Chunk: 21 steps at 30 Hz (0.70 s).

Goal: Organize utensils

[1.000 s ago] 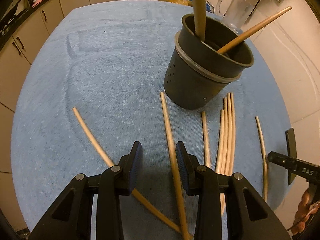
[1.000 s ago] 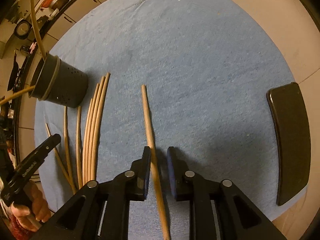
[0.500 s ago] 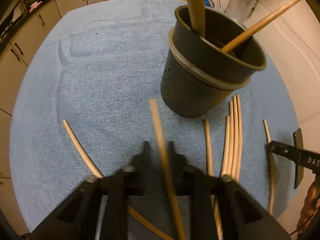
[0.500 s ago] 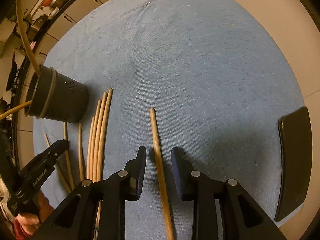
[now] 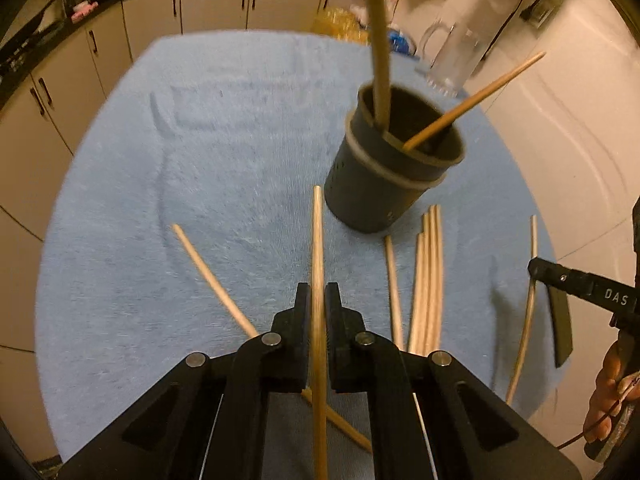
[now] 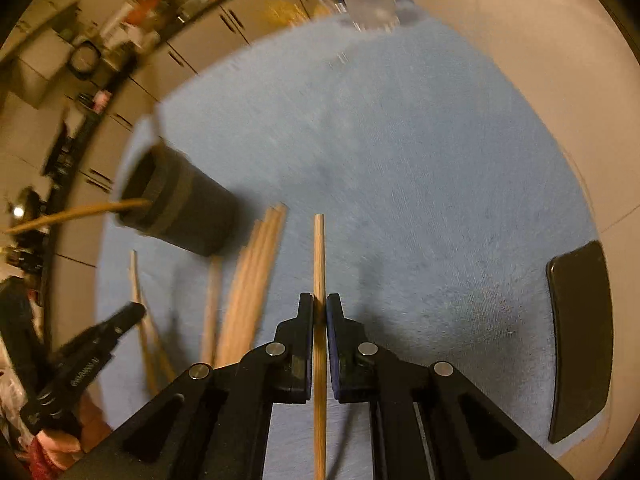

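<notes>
Both claws are busy with sticks. Clamped in the left gripper (image 5: pixel 318 304) is a wooden chopstick (image 5: pixel 317 240) that runs straight up between the pads, its far tip just short of the dark utensil holder (image 5: pixel 384 184), its near end passing back under the gripper body. The jaws there are pinched narrow on the wood, with no gap to see on either side.

Over on the other side, the right gripper (image 6: pixel 319 310) has a second chopstick (image 6: pixel 319 256) between its blue-lined pads; the jaws are closing on it, and the pads look pressed against the stick. That stick also points straight away from the claw, over bare blue towel (image 6: pixel 400 160), with the holder (image 6: pixel 180 208) well off to its left.

The holder stands upright on the towel with two sticks already leaning out of it, one nearly vertical (image 5: pixel 378 40), one slanting right (image 5: pixel 476 98). Loose chopsticks lie flat around it: a bundle (image 5: pixel 430 276) just right of the left claw, a single one (image 5: pixel 392 280) beside that, another (image 5: pixel 526 312) farther right near the other gripper's tip, and one slanting off to the left (image 5: pixel 208 276), crossing under the held stick. A dark flat object (image 6: pixel 580 340) lies at the towel's right edge. A clear glass jug (image 5: pixel 452 60) stands behind the holder.
</notes>
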### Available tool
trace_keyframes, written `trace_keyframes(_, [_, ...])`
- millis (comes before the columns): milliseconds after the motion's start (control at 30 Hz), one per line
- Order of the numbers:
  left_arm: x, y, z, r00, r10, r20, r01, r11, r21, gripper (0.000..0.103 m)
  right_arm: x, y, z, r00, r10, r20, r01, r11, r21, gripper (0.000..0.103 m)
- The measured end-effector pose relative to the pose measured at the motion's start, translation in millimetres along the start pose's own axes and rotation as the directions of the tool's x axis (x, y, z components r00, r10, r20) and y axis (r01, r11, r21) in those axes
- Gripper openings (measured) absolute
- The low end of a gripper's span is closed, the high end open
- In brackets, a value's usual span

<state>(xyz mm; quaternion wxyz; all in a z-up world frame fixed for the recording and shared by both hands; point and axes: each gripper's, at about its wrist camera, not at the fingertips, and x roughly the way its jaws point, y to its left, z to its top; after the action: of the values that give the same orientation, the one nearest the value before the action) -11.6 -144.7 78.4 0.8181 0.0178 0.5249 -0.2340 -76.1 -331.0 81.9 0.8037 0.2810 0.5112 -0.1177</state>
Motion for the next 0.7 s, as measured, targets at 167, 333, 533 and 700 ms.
trace_keyframes(167, [-40, 6, -4, 0.997, -0.014, 0.082, 0.013, 1.0, 0.015, 0.006, -44, 23, -7, 0.988, 0.047, 0.149, -0.038, 0.997, -0.064, 0.007])
trace_keyframes(333, [-70, 12, -8, 0.991, -0.019, 0.133, 0.016, 0.999, 0.031, 0.006, -71, 45, -15, 0.967, 0.071, 0.243, -0.046, 0.993, -0.107, 0.007])
trace_keyframes(533, [-94, 16, -7, 0.984, -0.016, 0.175, 0.01, 0.999, 0.035, 0.006, -84, 56, -27, 0.954, 0.074, 0.289, -0.037, 0.991, -0.13, 0.007])
trace_keyframes(700, [-105, 20, -9, 0.981, -0.019, 0.193, 0.013, 0.999, 0.036, 0.006, -94, 58, -32, 0.943, 0.079, 0.325, -0.035, 0.99, -0.137, 0.007])
